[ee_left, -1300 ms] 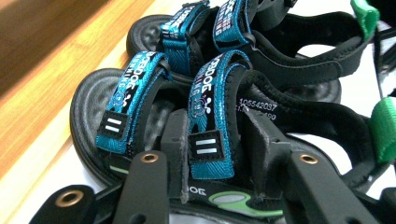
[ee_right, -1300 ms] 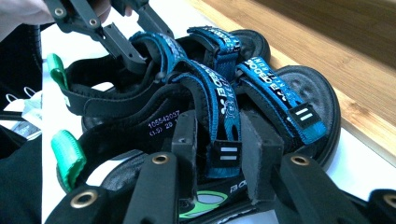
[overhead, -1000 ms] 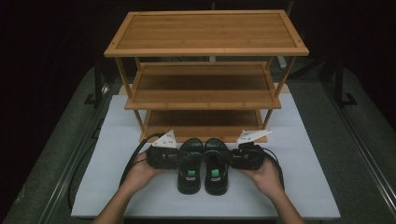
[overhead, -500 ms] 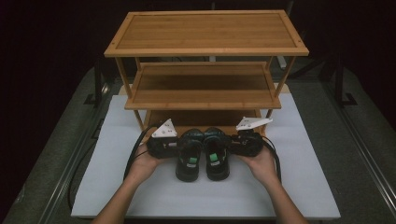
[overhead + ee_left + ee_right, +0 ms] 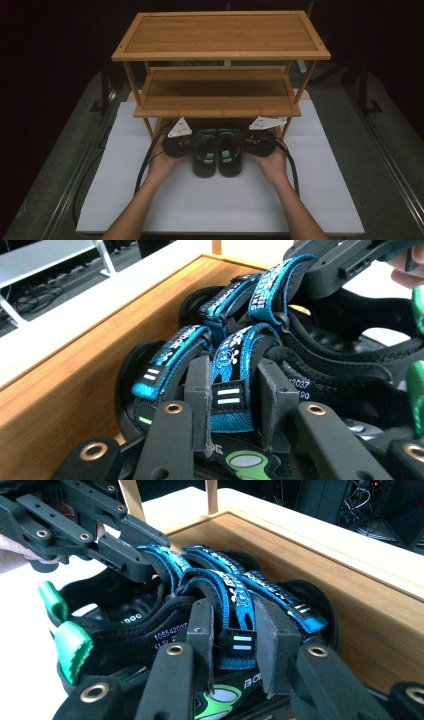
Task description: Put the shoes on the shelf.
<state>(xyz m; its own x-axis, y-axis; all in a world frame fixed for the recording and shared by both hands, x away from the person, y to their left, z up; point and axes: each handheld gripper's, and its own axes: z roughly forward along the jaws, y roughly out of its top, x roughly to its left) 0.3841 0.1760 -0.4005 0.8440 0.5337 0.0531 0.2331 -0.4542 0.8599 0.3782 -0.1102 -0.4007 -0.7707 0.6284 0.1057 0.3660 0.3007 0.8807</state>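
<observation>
Two black sandals with blue straps lie side by side on the white mat, their toes at the front edge of the rack's bottom shelf (image 5: 95, 360). My left gripper (image 5: 186, 145) is shut on a blue strap (image 5: 229, 405) of the left sandal (image 5: 205, 159), the strap pinched between its pads. On the right sandal (image 5: 230, 158), my right gripper (image 5: 253, 143) is shut on a blue strap (image 5: 239, 642) in the same way. Each gripper view also shows the other gripper farther off, clamped on its own sandal. Green heel tabs (image 5: 70, 647) stick up at the sandals' backs.
The bamboo shoe rack (image 5: 220, 32) has three shelves; its middle shelf (image 5: 217, 90) overhangs the grippers. Its front legs (image 5: 145, 125) stand either side of the hands. The white mat (image 5: 225, 200) covers the table in front. Cables (image 5: 145, 165) trail from both grippers.
Both hands have pushed the pair of sandals away from the person, toward the rack's bottom shelf. The jaws stay clamped on the straps.
</observation>
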